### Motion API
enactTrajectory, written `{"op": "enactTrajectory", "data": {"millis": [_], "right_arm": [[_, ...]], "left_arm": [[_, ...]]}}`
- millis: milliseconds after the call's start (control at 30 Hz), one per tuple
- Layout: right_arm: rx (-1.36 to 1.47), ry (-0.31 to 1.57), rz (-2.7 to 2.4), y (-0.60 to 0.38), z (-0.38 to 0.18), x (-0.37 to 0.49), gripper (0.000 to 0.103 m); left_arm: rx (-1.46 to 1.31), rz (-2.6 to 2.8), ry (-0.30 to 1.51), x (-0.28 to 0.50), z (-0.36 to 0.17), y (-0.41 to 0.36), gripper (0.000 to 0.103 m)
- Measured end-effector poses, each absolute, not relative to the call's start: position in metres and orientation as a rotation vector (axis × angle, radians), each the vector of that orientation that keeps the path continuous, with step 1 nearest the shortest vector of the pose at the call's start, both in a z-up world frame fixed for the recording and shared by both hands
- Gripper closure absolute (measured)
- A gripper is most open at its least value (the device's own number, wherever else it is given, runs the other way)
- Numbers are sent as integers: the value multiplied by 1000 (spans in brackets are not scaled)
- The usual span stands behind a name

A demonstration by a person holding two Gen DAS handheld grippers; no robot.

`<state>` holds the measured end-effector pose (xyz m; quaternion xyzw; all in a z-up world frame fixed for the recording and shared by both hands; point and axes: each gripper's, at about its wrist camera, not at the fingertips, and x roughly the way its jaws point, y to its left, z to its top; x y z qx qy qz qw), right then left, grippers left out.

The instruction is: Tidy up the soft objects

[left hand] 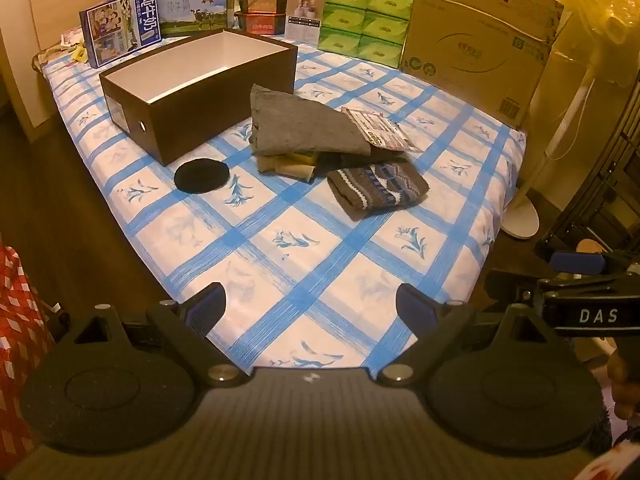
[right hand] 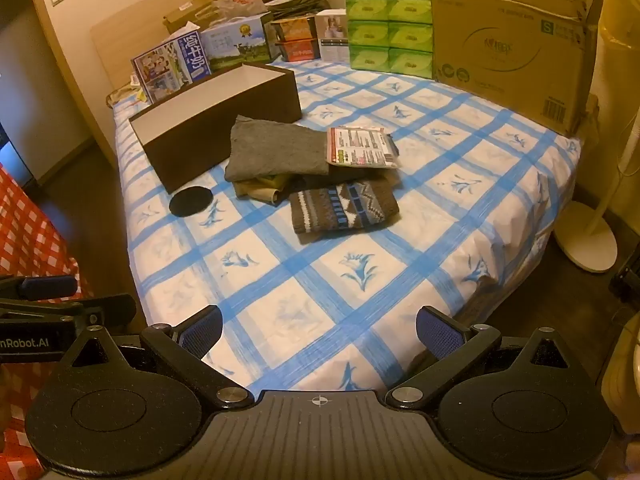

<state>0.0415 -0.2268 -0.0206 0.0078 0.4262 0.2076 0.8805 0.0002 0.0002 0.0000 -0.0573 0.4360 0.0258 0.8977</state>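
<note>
A: Both claws are hovering spread apart and holding nothing — the left gripper [left hand: 310, 306] and the right gripper [right hand: 320, 330] are sitting over the near end of the bed [left hand: 280, 264], well short of the brown box [left hand: 192, 92].

B: Going rightward from the box: the black round pad [left hand: 201, 175] is lying just beside it, then the grey cloth [left hand: 296, 124], then the patterned knit [left hand: 378, 190].

A: The printed packet [left hand: 378, 128] is resting on the grey pile (stiff, I'm guessing). Pinching the cloth carelessly is risking dragging it along.
</note>
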Motion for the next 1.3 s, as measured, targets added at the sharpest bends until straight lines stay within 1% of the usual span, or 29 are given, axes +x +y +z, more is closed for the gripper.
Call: {"op": "enactTrajectory", "data": {"millis": [267, 300, 467, 1300], "right_arm": [[17, 887, 436, -226, -21, 43, 0], [17, 887, 437, -226, -21, 43, 0], [17, 891, 433, -226, -21, 43, 0], [12, 889, 432, -225, -21, 44, 0]], "left_arm": [[-121, 44, 899, -1, 2, 0, 12], [-122, 52, 909, 0, -6, 0, 12], [-122, 50, 911, 0, -10, -1, 12], [-128, 49, 916, 1, -6, 1, 12]]}}
